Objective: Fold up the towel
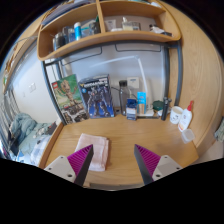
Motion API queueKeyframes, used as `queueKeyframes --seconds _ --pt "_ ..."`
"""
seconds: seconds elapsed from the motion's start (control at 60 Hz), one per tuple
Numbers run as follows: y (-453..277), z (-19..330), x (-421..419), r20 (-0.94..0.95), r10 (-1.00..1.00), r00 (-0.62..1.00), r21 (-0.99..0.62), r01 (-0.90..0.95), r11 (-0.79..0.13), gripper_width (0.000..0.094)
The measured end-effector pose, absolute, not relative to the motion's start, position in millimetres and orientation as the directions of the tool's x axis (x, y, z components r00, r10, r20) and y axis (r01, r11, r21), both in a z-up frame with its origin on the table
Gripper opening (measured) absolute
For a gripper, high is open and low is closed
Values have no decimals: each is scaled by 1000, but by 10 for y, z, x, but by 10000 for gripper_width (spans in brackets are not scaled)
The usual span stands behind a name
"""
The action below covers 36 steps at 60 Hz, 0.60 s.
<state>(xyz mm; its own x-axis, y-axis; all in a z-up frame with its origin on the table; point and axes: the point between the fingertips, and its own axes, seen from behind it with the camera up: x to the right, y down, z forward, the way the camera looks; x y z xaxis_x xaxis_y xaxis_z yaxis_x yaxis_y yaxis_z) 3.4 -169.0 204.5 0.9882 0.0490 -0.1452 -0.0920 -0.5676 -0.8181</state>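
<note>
A pale pink towel (96, 149) lies folded flat on the wooden desk (125, 165), near the desk's left side. My gripper (113, 160) hovers above the desk's front part with its fingers wide apart and nothing between them. The left finger's magenta pad (82, 158) overlaps the towel's near left corner in the view. The right finger's pad (148, 159) is over bare desk, well to the right of the towel.
Two posters (83, 97) lean on the wall at the back of the desk. Small bottles and boxes (137, 105) stand at the back middle, a white cup and items (181, 118) at the right. A wooden shelf (105, 35) hangs above. A bed (22, 132) lies left.
</note>
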Motion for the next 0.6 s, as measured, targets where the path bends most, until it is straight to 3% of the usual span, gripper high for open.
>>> queueKeyframes --seconds 0.283,0.6 --pt "-2553 2538 536 -137 63 989 -842 -83 -533 832" --pt "-2845 2636 841 -94 32 995 -861 -65 -504 837"
